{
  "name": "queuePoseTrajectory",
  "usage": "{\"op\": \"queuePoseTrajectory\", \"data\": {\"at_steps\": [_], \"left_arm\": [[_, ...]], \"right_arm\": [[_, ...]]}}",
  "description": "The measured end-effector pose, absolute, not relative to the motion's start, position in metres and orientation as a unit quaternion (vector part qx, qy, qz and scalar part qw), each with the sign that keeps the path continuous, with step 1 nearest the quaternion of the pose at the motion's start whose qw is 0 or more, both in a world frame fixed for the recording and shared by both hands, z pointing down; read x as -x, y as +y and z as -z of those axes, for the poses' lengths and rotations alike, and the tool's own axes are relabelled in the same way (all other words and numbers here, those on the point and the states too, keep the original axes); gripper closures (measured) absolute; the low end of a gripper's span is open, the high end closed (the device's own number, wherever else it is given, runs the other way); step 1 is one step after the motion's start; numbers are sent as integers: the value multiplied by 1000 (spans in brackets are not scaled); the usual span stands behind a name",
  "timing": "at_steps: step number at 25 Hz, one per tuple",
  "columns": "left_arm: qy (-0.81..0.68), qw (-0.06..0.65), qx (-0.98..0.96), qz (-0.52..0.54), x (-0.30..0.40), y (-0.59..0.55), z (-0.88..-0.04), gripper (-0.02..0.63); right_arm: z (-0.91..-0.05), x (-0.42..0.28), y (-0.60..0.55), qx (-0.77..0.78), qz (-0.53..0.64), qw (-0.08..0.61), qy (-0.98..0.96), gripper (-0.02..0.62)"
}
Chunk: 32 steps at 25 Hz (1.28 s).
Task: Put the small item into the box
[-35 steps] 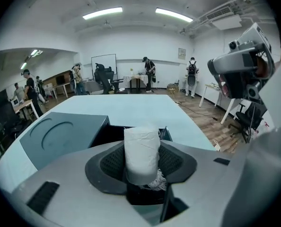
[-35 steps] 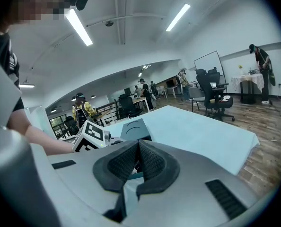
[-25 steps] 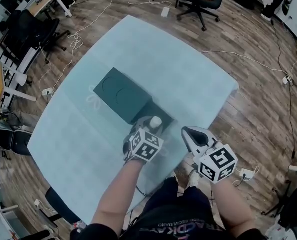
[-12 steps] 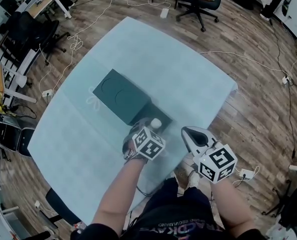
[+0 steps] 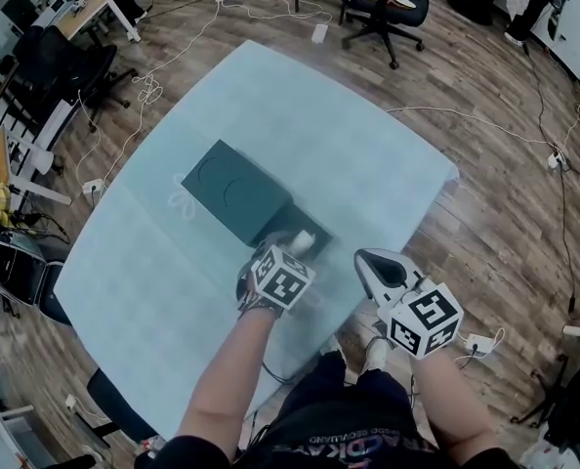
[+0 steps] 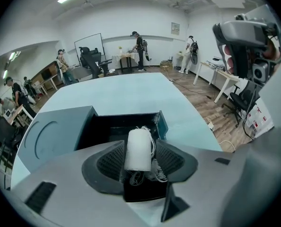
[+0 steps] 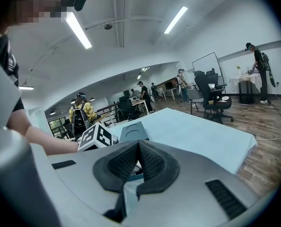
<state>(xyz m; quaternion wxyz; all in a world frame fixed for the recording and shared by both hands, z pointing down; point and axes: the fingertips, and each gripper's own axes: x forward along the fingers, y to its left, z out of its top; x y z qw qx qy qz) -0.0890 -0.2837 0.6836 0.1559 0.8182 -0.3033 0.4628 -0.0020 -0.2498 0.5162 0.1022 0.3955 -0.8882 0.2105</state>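
Left gripper view: left claw (image 6: 139, 156) grips white roll (image 6: 138, 144) over open box (image 6: 162, 125) (right claw (image 7: 138, 167) closed, empty).

The table (image 5: 368, 135) fills the middle of the head view. The box (image 5: 317, 231) stands on it toward the near edge, and its lid (image 5: 233, 191) lies flat against the box at the box's 10 o'clock. The left gripper (image 5: 290, 252) is at the box's 6 o'clock and reaches over its near wall. The small item (image 5: 301, 239) sits between its jaws, over the box's opening. The right gripper (image 5: 376, 264) is at the left gripper's 3 o'clock, apart from the box, by the table's near edge. Beyond the table's far edge, an office chair (image 5: 386, 3) stands on the floor at 12 o'clock and desks (image 5: 75, 13) at 10 o'clock.
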Motion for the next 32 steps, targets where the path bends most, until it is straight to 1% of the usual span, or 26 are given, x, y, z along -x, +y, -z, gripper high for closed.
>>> {"op": "queuePoseTrajectory", "data": {"at_steps": [11, 16, 21, 25, 31, 32], "left_arm": [[-347, 157, -817, -433, 94, -272, -659, 394], [-384, 163, -814, -404, 96, -256, -631, 396], [-426, 159, -818, -352, 90, -233, -591, 396], [-459, 136, -820, -313, 82, -207, -555, 427], [-506, 104, -816, -259, 69, -162, -498, 534], [-512, 101, -817, -246, 65, -154, -490, 543]], "right_arm": [[-503, -6, -239, -380, -195, 91, -900, 577], [-491, -11, -228, -364, -187, 85, -908, 577], [-477, -18, -211, -342, -175, 79, -920, 577], [-464, -26, -193, -324, -166, 77, -928, 577], [-441, -41, -166, -300, -149, 69, -940, 577], [-438, -44, -161, -296, -146, 67, -942, 577]]}}
